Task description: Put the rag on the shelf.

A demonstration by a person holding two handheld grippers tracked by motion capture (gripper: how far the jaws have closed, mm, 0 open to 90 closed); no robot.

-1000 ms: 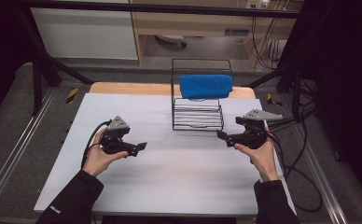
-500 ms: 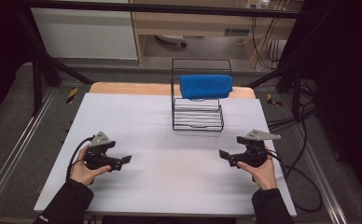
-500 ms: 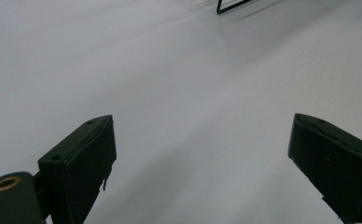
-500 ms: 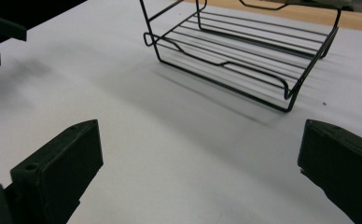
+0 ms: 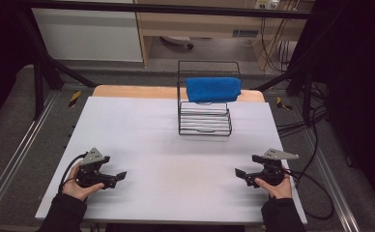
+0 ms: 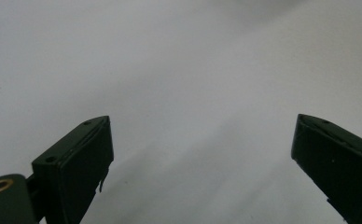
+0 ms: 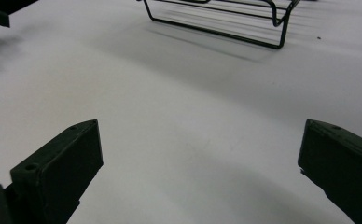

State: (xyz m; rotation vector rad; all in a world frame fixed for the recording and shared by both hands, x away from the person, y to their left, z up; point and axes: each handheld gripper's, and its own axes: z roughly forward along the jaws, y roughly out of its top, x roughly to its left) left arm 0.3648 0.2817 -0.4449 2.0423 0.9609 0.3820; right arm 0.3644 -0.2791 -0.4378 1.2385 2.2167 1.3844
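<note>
Two grippers, left gripper (image 5: 118,176) and right gripper (image 5: 240,173), jaws wide, empty.

A white counter (image 5: 142,125) is seen at the middle of the high view, and a strip of bare wood (image 5: 132,91) is shown along its far edge. The counter is flanked by grey floor matting (image 5: 11,121) and by a metal rail on the left (image 5: 9,171) and on the right (image 5: 333,198). Two small yellow-and-black pieces are laid on the floor, one off the far left corner (image 5: 74,98) and one off the far right corner (image 5: 283,104). Black cables (image 5: 316,123) are trailed over the floor on the right. Beyond the counter, a white panel (image 5: 86,34) and a wooden shelf unit (image 5: 200,24) are set behind a black crossbar (image 5: 176,8).
</note>
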